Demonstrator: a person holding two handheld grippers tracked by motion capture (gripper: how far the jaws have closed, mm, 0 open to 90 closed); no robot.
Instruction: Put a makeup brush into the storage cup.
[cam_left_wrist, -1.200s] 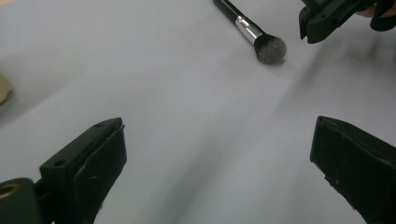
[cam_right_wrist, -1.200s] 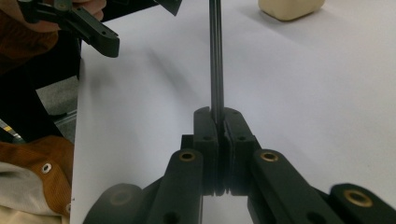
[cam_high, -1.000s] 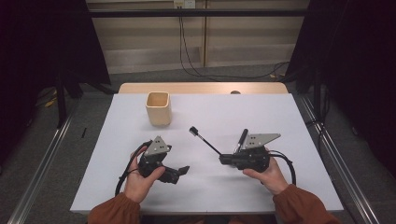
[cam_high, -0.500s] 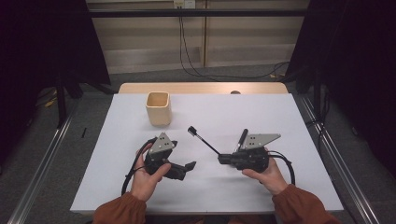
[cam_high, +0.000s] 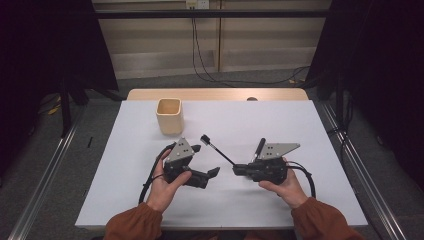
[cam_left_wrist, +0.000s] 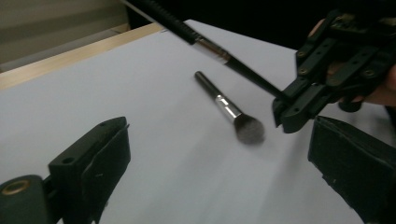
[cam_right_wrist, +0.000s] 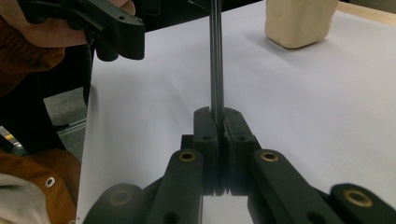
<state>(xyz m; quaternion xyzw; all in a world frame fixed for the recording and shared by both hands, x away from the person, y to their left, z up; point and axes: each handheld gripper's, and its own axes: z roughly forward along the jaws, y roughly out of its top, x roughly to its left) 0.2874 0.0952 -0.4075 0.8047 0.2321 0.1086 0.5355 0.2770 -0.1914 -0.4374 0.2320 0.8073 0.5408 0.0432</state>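
My right gripper (cam_high: 237, 170) points left and is shut on the thin end of a black makeup brush (cam_high: 218, 150), which slants up and left above the table. In the right gripper view the jaws (cam_right_wrist: 216, 115) pinch the handle (cam_right_wrist: 216, 56). My left gripper (cam_high: 206, 161) stands open just left of it, with nothing between its jaws (cam_left_wrist: 215, 140). A second brush (cam_left_wrist: 224, 105) with a silver ferrule and a dark bristle head lies on the white table beside the right gripper (cam_left_wrist: 303, 98). Its handle (cam_high: 259, 148) also pokes out by the right gripper's grey plate.
A beige square cup (cam_high: 170, 116) stands upright at the back left of the white table (cam_high: 300, 125), and appears in the right gripper view too (cam_right_wrist: 299, 21). A wooden strip (cam_high: 215, 94) runs along the far edge. Metal rails flank the table.
The left gripper has moved right, closer to the right gripper and the held brush. The right gripper has stayed in place, still shut on the brush.
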